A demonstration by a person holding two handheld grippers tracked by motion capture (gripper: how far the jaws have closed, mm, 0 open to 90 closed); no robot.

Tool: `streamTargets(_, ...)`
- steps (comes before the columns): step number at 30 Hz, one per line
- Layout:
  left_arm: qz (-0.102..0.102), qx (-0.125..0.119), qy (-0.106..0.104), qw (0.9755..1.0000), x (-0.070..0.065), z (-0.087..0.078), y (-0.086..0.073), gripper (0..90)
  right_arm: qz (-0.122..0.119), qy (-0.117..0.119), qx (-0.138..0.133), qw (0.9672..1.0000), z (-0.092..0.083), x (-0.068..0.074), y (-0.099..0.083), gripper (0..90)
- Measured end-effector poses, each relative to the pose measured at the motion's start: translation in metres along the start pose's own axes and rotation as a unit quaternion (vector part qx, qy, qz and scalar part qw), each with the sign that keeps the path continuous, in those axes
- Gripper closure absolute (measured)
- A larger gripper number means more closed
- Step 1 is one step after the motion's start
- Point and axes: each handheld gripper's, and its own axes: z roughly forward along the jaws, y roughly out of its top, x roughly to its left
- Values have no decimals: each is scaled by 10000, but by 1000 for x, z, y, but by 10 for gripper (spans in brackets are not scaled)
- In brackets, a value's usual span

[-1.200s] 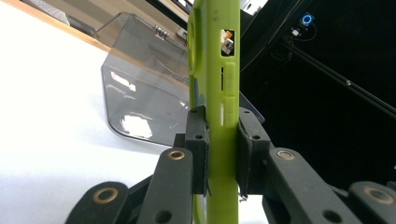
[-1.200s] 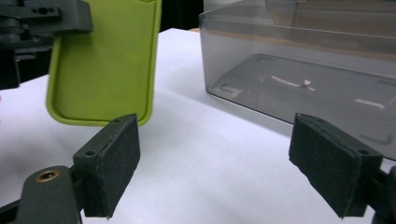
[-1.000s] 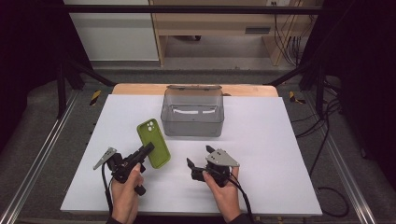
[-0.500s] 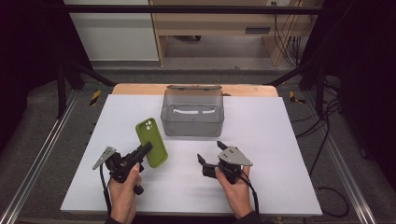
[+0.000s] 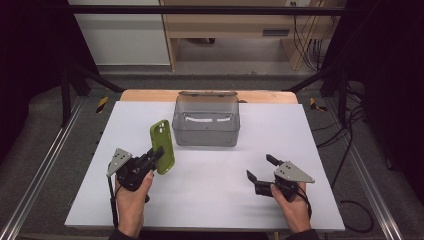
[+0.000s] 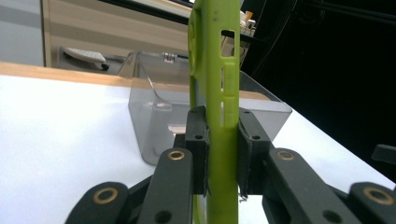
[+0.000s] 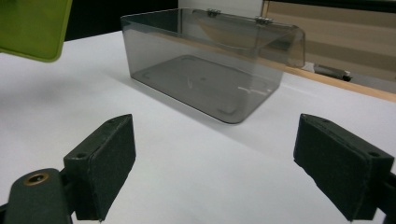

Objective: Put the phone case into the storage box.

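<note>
A lime-green phone case (image 5: 163, 146) is lifted off the white table, standing nearly on edge, with my left gripper (image 5: 156, 156) shut on its lower end. In the left gripper view both pads clamp the case (image 6: 219, 93) edge-on, and my left gripper (image 6: 222, 149) points toward the smoky clear box (image 6: 159, 130). The box (image 5: 206, 122) stands open at the back middle of the table, its lid tipped back. My right gripper (image 5: 260, 167) hovers low at the front right, open and empty. In the right gripper view its jaws (image 7: 215, 163) stand wide apart, facing the box (image 7: 210, 70), with a corner of the case (image 7: 32, 28) at upper left.
The white table top (image 5: 210, 200) has a wooden strip (image 5: 150, 95) along its far edge. Metal rails (image 5: 45, 165) run along the floor on both sides, and cables (image 5: 350, 150) lie to the right. A wooden bench stands behind the table.
My left gripper has raised the green case from lying on the table to standing nearly on edge. My right gripper has moved to the right, away from the table's middle.
</note>
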Motion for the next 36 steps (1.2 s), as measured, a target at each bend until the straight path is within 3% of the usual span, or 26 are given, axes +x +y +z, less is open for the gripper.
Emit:
streamTargets(8,50,275,-58,9996,-7,20,23,774,61,36,-97,9999,-12,-17,-12,92)
streamTargets(15,-107,388,-50,9992,-6,36,53,774,123,215,-156,9996,-12,-21,-15,75)
streamTargets(22,-13,568,-28,9984,-8,50,73,774,207,351,-254,9988,-15,-22,-16,73)
streamTargets(26,-128,599,-96,9981,-11,58,81,774,249,486,-390,9977,-18,-20,-14,66)
streamTargets(31,165,733,-38,9972,-20,71,90,774,212,607,-539,9965,-22,-14,-13,73)
streamTargets(36,369,787,23,9962,-28,84,97,774,222,638,-481,9966,-20,-9,-15,75)
